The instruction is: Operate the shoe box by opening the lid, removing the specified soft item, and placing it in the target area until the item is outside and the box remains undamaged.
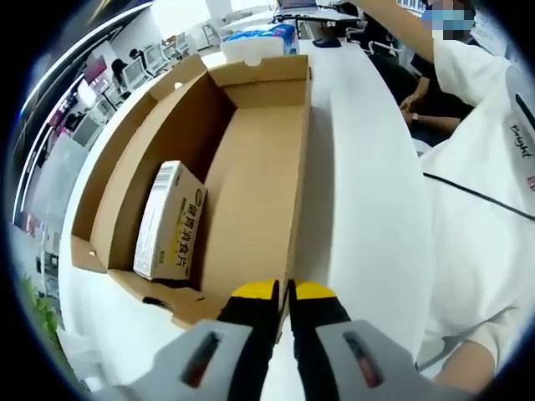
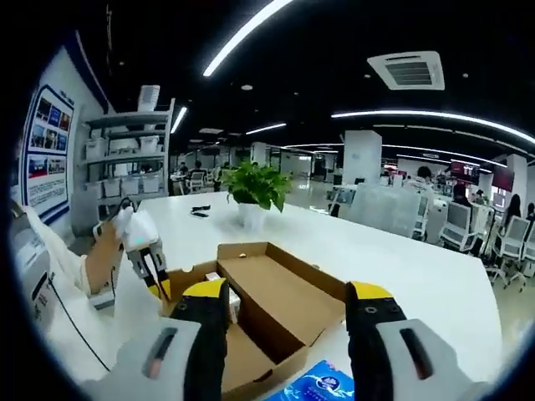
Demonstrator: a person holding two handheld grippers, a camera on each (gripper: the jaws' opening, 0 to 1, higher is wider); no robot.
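The brown cardboard shoe box [image 1: 251,192] lies open on the white table [image 1: 368,184]. Inside, against its left wall, rests a white and yellow packet [image 1: 171,221] with a barcode. My left gripper [image 1: 284,291], with yellow tips, is shut on the box's near right wall. In the right gripper view the same box [image 2: 280,301] sits lower centre, and the left gripper [image 2: 155,271] pinches its left edge. My right gripper [image 2: 288,292] hovers above the box, open with nothing between its jaws.
A blue packet [image 2: 318,386] lies just beside the box, also seen at the far end [image 1: 266,35]. A person in a white shirt [image 1: 485,209] stands at the table's right. A potted plant [image 2: 255,190] stands further along the table [image 2: 401,267].
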